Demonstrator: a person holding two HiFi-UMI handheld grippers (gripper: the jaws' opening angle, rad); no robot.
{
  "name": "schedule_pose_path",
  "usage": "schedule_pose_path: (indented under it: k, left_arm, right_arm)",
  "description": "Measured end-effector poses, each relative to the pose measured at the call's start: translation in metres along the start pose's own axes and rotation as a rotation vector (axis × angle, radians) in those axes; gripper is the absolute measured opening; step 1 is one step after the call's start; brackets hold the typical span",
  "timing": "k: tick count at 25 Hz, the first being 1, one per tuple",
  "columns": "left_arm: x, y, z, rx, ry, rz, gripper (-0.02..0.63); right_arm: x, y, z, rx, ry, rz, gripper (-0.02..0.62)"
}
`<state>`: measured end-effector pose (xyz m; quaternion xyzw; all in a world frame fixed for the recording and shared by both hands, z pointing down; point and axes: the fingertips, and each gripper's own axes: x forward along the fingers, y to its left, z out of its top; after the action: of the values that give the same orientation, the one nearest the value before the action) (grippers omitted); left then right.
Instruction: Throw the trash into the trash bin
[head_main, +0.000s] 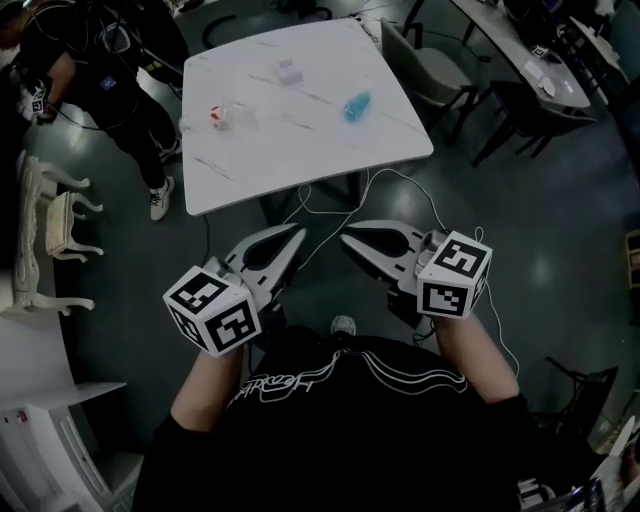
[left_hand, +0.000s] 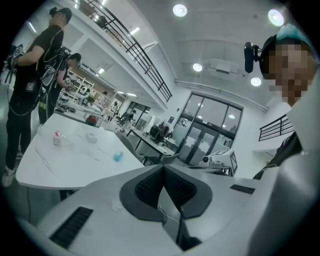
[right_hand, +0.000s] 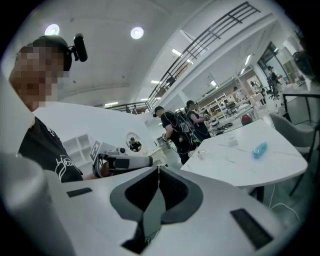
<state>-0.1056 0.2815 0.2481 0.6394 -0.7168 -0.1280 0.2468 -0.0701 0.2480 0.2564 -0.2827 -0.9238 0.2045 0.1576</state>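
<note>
1. While both grippers hang low over the dark floor (head_main: 560, 230) in front of the person's torso, neither one holds anything.
2. left gripper (head_main: 299, 233): jaws closed, pads meeting at the tips, nothing between them. Its own view confirms this.
3. right gripper (head_main: 346, 237): jaws closed tip to tip too, and empty.
4. Both grippers point toward the table (head_main: 260, 170), angled in toward each other. Their tips are near each other but apart, just short of the table's near edge.
5. Left marker cube (head_main: 212, 310) and right marker cube (head_main: 455, 275) sit at the rear of the grippers, close to the person's black shirt.
6. Trash lies on the white marble-pattern table, well apart from both grippers:
   - blue crumpled piece (head_main: 357, 105) toward the table's right side
   - red-and-white piece (head_main: 218, 116) toward the left side
   - small pale piece (head_main: 290, 72) near the far edge, roughly between the other two
   - I can't tell exactly what each piece is.
7. All three pieces are spread out, none touching another.
8. A white cable (head_main: 400, 185) trails across the floor from under the table toward the right gripper.
9. A bystander (head_main: 100, 80) in dark clothes stands just beside the table's far left corner.
10. A grey chair (head_main: 430, 70) stands at the table's right side. A white chair (head_main: 50, 230) is at the head view's left edge.
</note>
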Motion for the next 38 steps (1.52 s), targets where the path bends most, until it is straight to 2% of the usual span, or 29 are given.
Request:
schedule_pose_path:
  k: [5,8,16,21,27,38]
  left_arm:
    - [0.007,0.040,0.001,-0.045,0.010,0.072,0.005]
    - [0.020,0.071,0.005,-0.068,0.012,0.093,0.005]
    - [0.070,0.147,0.036,-0.102,0.025,0.085,0.005]
    - [0.082,0.204,0.058,-0.145,0.039,0.115,0.005]
    - [0.089,0.262,0.081,-0.227,0.032,0.121,0.005]
    - [0.078,0.345,0.099,-0.298,0.018,0.180,0.005]
  right_arm:
    - [0.030,-0.027,0.007,0.013,0.034,0.062,0.034]
    - [0.045,-0.055,0.009,0.017,0.070,0.063,0.034]
    - [0.091,-0.131,0.036,0.059,0.118,0.052,0.034]
    - [0.141,-0.166,0.060,0.063,0.154,0.102,0.035]
    - [0.199,-0.208,0.077,0.086,0.186,0.109,0.035]
    - [0.279,-0.250,0.074,-0.042,0.359,0.129,0.038]
